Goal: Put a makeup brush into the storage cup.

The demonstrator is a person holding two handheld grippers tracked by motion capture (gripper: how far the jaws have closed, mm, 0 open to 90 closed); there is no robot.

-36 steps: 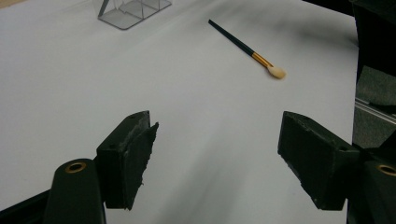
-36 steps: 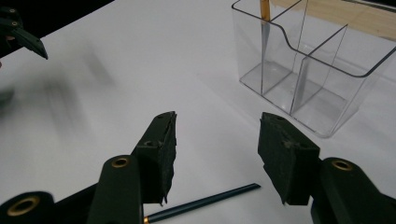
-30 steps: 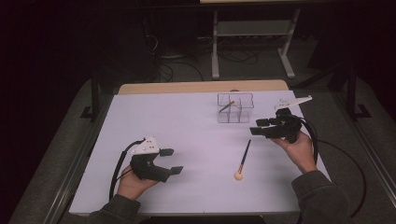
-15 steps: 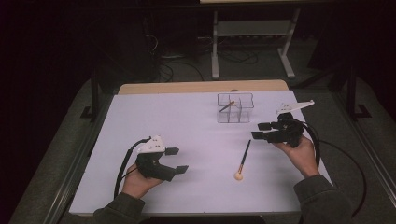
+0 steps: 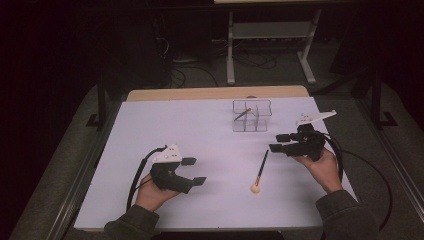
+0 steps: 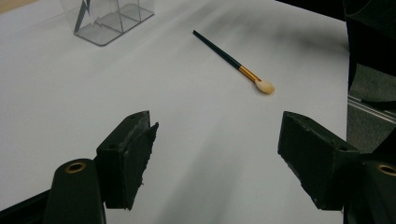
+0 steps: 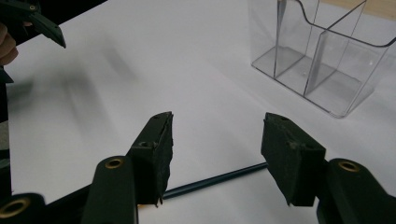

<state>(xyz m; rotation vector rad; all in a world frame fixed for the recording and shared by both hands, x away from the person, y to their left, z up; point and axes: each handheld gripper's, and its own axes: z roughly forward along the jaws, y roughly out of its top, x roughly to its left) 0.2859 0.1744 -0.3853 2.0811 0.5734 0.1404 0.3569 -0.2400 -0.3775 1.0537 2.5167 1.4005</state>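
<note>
High view: clear organizer (image 5: 252,116) holds one slanted brush (image 5: 242,114); both grippers' fingers are released, grasping nothing.

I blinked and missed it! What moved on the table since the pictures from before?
The right gripper slid down the table toward the brush, and its open jaws now hover over the handle without gripping it. The left gripper crept a little rightward, open and empty. The brush and the clear organizer stayed put.

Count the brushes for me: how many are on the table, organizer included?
2. One brush lies loose on the white table, below the right gripper. Another thin brush leans inside the clear organizer.
</note>
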